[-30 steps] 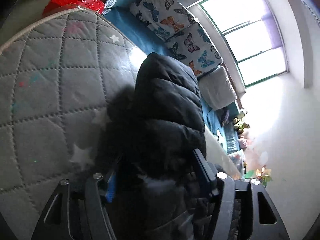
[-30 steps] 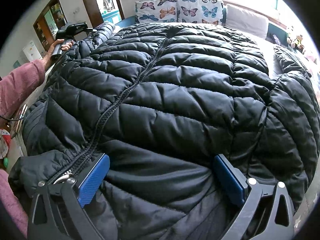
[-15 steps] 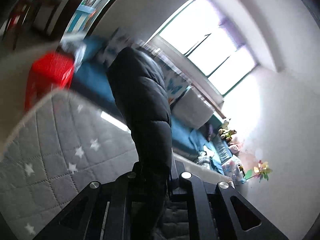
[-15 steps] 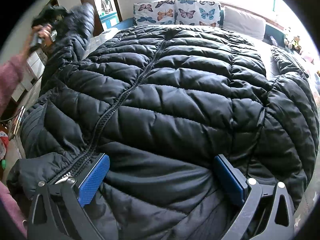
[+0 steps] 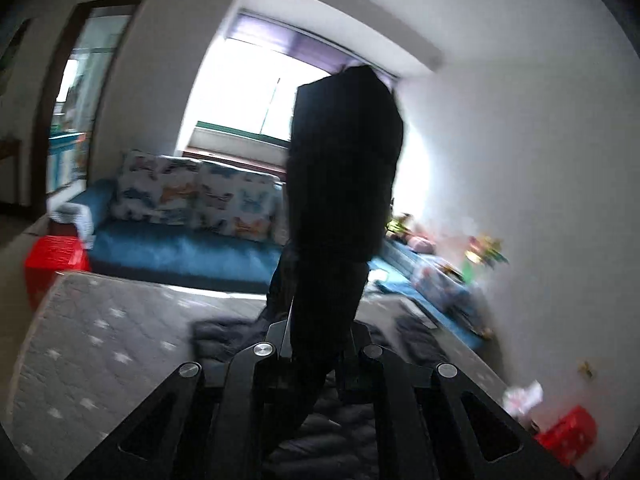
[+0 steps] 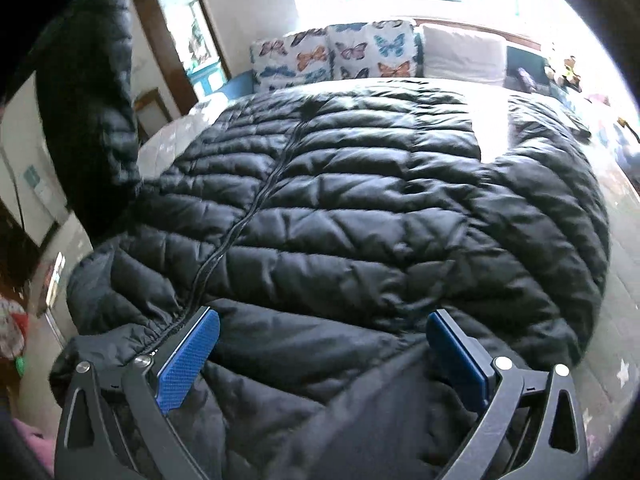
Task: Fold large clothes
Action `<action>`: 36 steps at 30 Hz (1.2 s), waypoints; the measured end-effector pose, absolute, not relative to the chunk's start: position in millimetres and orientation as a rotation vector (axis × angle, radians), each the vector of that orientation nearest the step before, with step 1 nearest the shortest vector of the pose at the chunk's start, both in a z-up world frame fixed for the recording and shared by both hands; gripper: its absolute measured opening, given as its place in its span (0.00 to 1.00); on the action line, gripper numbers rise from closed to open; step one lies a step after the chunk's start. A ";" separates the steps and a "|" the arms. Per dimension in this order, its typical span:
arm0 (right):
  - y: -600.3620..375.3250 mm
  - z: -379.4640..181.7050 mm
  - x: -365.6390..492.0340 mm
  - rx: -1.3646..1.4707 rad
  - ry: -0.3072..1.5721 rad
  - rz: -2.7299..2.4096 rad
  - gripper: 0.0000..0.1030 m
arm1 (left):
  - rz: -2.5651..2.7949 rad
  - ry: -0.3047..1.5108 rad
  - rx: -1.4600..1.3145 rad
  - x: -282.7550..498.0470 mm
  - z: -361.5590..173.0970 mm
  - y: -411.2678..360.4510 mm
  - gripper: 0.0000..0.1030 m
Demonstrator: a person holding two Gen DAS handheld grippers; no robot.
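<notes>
A large black puffer jacket (image 6: 360, 208) lies spread, front up with its zipper showing, on a grey quilted mattress (image 5: 112, 344). My left gripper (image 5: 316, 332) is shut on the jacket's sleeve (image 5: 340, 168) and holds it raised high in the air; the lifted sleeve also shows at the left of the right wrist view (image 6: 92, 112). My right gripper (image 6: 320, 344) is open, its blue pads (image 6: 192, 356) resting over the jacket near the hem, holding nothing.
A blue sofa (image 5: 180, 252) with butterfly cushions (image 6: 332, 54) stands behind the mattress under a bright window. A red stool (image 5: 52, 260) is at the left and a red box (image 5: 568, 440) at the right by the wall. Toys sit along the right wall.
My left gripper has closed on the sleeve and lifted it high off the mattress, swinging up. The right gripper has stayed open in place on the jacket.
</notes>
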State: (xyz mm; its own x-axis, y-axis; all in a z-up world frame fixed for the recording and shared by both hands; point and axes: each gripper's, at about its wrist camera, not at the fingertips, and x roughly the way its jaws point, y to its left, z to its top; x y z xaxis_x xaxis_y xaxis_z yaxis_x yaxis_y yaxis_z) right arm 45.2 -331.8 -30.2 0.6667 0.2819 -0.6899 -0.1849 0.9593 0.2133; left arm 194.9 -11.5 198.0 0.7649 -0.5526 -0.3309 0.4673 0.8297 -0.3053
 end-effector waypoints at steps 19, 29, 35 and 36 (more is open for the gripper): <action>-404.7 -29.5 -4.1 0.264 0.749 0.084 1.00 | -0.817 1.015 0.175 133.5 -65.5 -266.9 0.17; -417.5 22.9 -18.3 0.268 0.598 0.048 1.00 | -0.943 0.874 0.138 119.5 -0.7 -250.3 0.86; -392.0 37.7 -8.0 0.213 0.570 0.120 1.00 | -0.864 0.808 0.010 132.0 59.2 -173.9 0.86; -384.7 37.2 -3.4 0.199 0.577 0.141 1.00 | -0.814 0.784 -0.007 140.8 65.6 -152.5 0.86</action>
State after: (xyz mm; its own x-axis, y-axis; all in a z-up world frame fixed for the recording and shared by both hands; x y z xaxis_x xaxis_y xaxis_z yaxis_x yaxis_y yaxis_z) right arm -3.4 -384.7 37.2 0.8294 0.1877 -0.5262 -0.0768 0.9712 0.2254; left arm 140.8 -152.5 65.6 0.4263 -0.6541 -0.6249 0.6490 0.7023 -0.2924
